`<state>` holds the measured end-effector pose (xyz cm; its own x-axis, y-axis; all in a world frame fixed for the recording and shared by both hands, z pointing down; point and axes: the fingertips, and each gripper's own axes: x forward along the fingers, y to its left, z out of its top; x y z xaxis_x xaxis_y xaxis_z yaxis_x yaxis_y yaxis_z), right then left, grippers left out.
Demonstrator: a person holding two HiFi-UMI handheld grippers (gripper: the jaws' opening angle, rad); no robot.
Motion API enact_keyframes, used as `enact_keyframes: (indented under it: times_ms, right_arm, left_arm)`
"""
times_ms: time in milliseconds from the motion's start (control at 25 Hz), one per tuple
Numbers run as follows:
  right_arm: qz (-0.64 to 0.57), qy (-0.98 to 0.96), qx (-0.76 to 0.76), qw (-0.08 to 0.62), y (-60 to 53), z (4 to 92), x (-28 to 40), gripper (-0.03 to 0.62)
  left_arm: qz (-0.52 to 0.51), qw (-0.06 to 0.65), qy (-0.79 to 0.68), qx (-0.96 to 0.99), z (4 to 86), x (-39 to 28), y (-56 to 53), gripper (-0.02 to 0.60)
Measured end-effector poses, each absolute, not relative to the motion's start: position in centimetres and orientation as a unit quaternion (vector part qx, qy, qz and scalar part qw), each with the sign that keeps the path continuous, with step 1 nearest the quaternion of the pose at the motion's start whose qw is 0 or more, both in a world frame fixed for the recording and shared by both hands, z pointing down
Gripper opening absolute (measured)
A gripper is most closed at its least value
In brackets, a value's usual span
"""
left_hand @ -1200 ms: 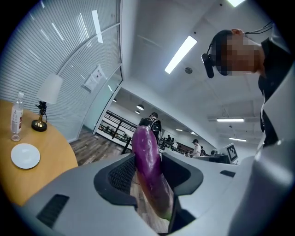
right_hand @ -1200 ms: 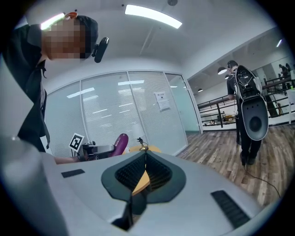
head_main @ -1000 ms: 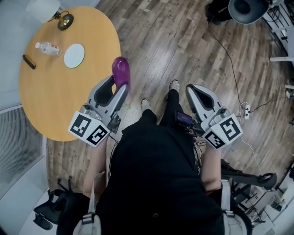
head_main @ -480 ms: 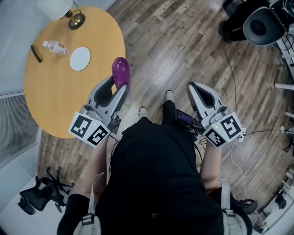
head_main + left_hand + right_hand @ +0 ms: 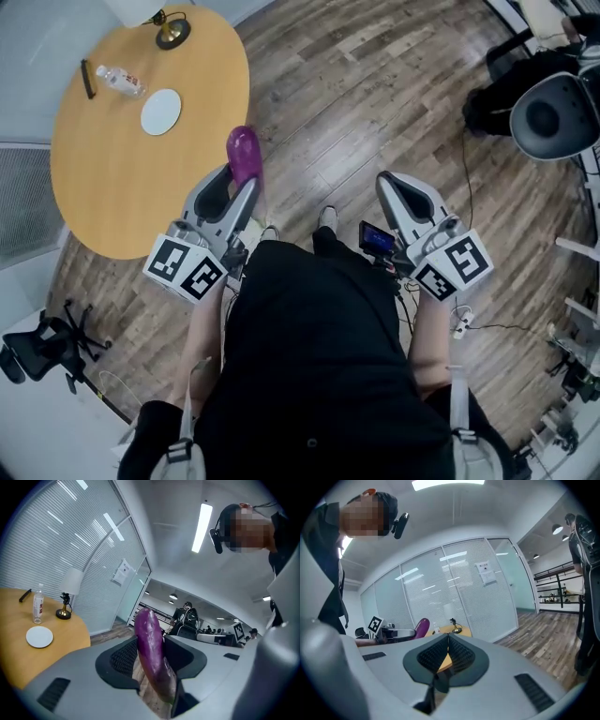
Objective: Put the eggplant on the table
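**Eggplant clamped in the left jaws, just off the desk rim**

Head view: the left gripper (image 5: pixel 242 180) grasps the glossy purple eggplant (image 5: pixel 244 148) by its lower end, and the rest pokes out past the jaw tips. The grip matches that of a second ago, but the round yellow wooden desk (image 5: pixel 112 197) has swung round in the view. Its rim now lies just left of those jaws, and the eggplant hangs over the plank floor (image 5: pixel 356 103) instead of overlapping the rim. Far ahead-left of the jaws sit a white round plate (image 5: pixel 160 111), a clear plastic bottle (image 5: pixel 122 81), a dark bar (image 5: pixel 87 79) and a gold-footed lamp (image 5: pixel 172 33). Broad bare desk top lies between the plate and the near rim. The right gripper (image 5: pixel 392 183) points over bare floor. A black swivel chair (image 5: pixel 37 342) has come into view behind the left gripper.

Left gripper view: this alone shows both pads pressing the eggplant's sides, with its tip up and leaning slightly left. The desk lies left of the jaws.

Right gripper view: the jaws are clenched tip to tip on nothing. A sliver of desk shows through the gap below the tips, and the eggplant shows well apart to their left.
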<state>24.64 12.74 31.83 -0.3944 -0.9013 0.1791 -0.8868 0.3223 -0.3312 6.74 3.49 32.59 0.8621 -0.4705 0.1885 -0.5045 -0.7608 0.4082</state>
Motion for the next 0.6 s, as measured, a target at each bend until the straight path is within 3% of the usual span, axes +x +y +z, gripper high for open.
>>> enact_keyframes:
  times_ms: [280, 600]
  right_arm:
    - [-0.198, 0.848, -0.492, 0.001, 13.1, 32.9, 25.9, 0.017]
    - [-0.218, 0.865, -0.451, -0.008, 10.6, 34.5, 24.9, 0.017]
  left_arm:
    - [0.035, 0.246, -0.295, 0.923, 33.2, 10.3, 5.3, 0.193]
    - [0.034, 0.255, -0.313, 0.914, 33.8, 10.1, 3.9, 0.193]
